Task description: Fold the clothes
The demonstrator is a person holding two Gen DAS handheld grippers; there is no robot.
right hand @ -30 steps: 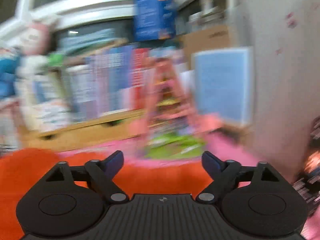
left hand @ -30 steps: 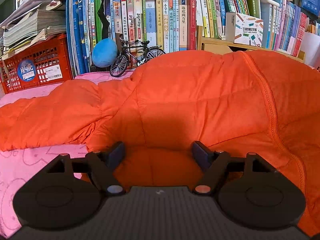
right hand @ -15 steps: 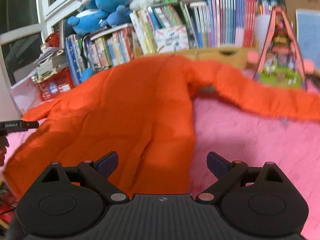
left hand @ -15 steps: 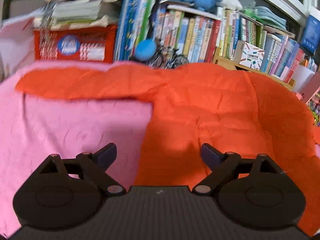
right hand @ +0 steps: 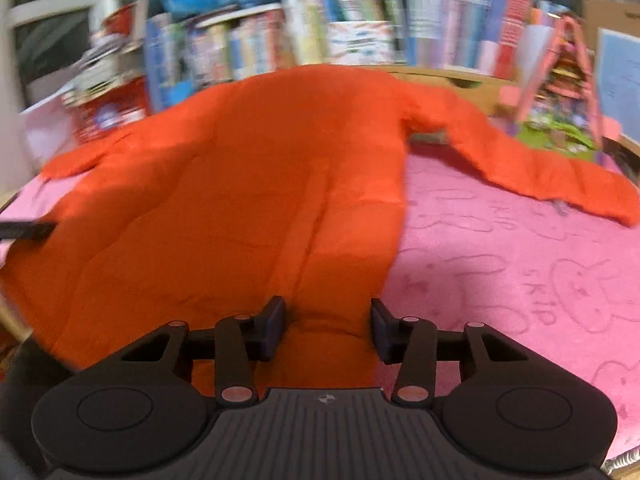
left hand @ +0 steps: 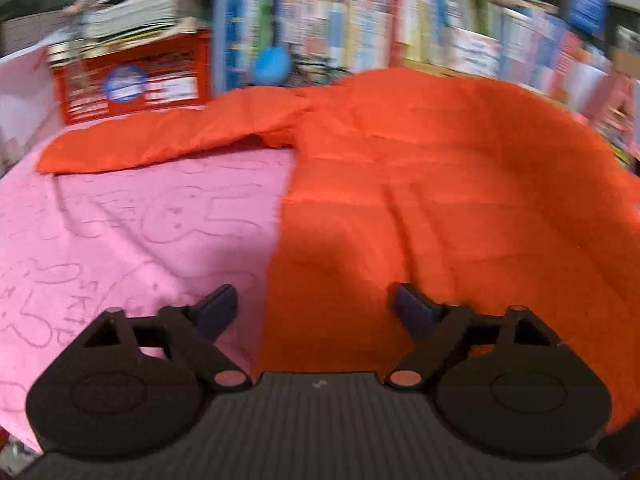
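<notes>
Saw jacket spread flat, long axis running ahead of both jaws. My right gripper half-open astride hem; left gripper wide, empty, at its edge.

The puffy orange jacket lies spread on the pink bunny-print blanket. Behind it stand rows of books, with a red plastic crate at the left.

orange jacket | lying on pink blanket, rabbit outlines | red crate behind blanket
</notes>
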